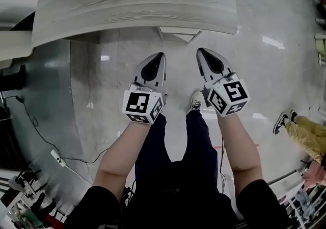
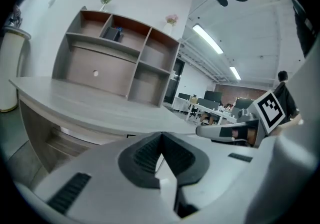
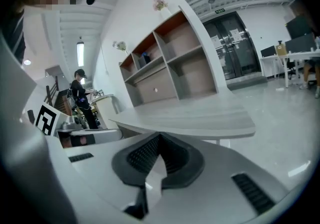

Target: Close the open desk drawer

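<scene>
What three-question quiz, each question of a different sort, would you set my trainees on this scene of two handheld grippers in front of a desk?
1. True or false: the left gripper is clamped on a cup.
2. Pick one: in the head view, what lies just ahead of both grippers' tips? A) the desk; B) a sink; C) a bicycle.
3. Fill the gap: the right gripper has its jaws ____, with nothing between them.

Key: 1 false (it is shut and empty); 2 A; 3 shut.

left hand-held gripper: closed, empty | right hand-held gripper: closed, empty
</scene>
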Available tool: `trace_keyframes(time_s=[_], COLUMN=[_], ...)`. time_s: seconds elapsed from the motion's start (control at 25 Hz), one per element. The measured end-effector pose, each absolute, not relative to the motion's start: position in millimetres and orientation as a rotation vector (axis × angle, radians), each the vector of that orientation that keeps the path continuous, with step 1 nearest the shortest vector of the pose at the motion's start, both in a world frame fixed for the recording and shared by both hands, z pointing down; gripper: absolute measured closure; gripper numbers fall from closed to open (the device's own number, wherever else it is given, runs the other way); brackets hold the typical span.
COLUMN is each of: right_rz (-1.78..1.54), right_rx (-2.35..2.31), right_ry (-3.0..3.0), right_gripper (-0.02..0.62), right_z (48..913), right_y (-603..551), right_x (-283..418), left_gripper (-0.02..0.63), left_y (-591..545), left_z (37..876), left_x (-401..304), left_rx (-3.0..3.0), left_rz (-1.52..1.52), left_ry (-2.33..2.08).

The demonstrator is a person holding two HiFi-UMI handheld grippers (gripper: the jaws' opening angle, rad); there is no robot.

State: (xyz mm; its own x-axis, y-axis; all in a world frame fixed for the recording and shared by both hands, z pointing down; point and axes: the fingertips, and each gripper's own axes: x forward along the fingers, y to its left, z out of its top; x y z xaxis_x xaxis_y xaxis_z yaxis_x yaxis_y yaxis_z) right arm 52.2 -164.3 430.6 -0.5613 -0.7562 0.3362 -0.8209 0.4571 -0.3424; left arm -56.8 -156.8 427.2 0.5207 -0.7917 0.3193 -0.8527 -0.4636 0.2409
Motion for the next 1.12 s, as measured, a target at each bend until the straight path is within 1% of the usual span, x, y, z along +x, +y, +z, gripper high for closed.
trace_keyframes(time_s=[0.28, 0.44, 0.64, 0.88, 1.12], right_rz=[0.655, 0.645, 0.583, 0.567, 0.557], right_rx=[1.268, 1.256, 1.247, 1.231, 1.173], right_ry=[-2.674, -2.711, -2.770, -2.789, -2.807], right_gripper=[0.578, 0.578, 0.578, 0.578, 0.578], right_z=[355, 322, 282, 256, 244], right_y=[-123, -104, -92, -71, -48], right_x=[19, 14, 17, 21, 19], left_gripper=[0.595, 0.595, 0.595, 0.594, 0.594], left_y=[-110, -88, -79, -59, -38], left_z=[359, 324, 287, 268, 266], left_x=[-42, -29, -18, -23, -31], left_rx=[2.553, 2.687, 2.776, 2.774, 2.777], left_rz=[0.263, 0.299, 0.260, 0.268, 0.295], left_ry=[-1.164, -1.056, -1.019, -0.956, -0.899])
